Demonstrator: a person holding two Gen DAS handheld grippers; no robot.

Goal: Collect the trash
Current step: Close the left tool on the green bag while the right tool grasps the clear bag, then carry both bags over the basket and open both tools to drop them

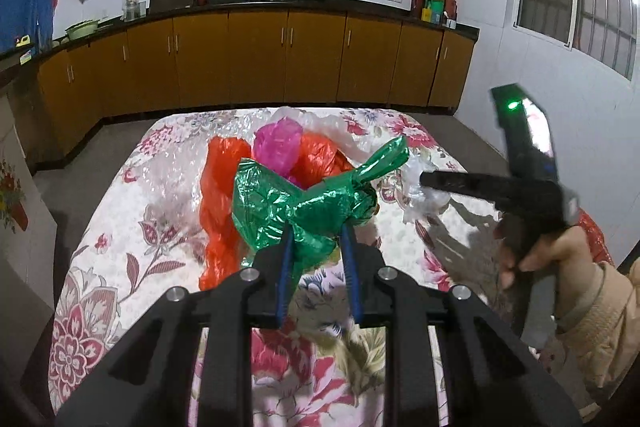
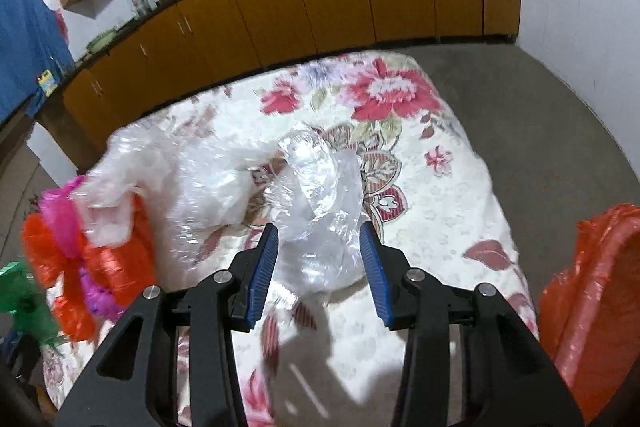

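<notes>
Left claw (image 1: 316, 239) is clenched on a crumpled shiny green plastic bag (image 1: 304, 199), blue pads pinching its lower folds so the bunch hangs clear above the floral-cloth desk (image 1: 120, 247); judged a lift, done to carry the bag off as trash

Right claw (image 2: 318, 247) sits around a crumpled clear plastic bag (image 2: 320, 195), the film bunched between the blue pads; whether the pads actually press it I cannot tell, the gap looks wide and the film is blurred. Claw points down at the desk, likely because the bag lies flat and must be pinched from above

Just beyond the green bag lie orange plastic bags (image 1: 224, 179) and a pink plastic bag (image 1: 278, 143), touching in one pile mid-desk, more clear film behind them, all uncollected

At the right edge, beside the desk, an open orange-red bin bag (image 2: 592, 287) gapes upward, probably the drop spot

Far back: brown cabinets (image 1: 256, 59) along the wall, dark bowls on top
</notes>
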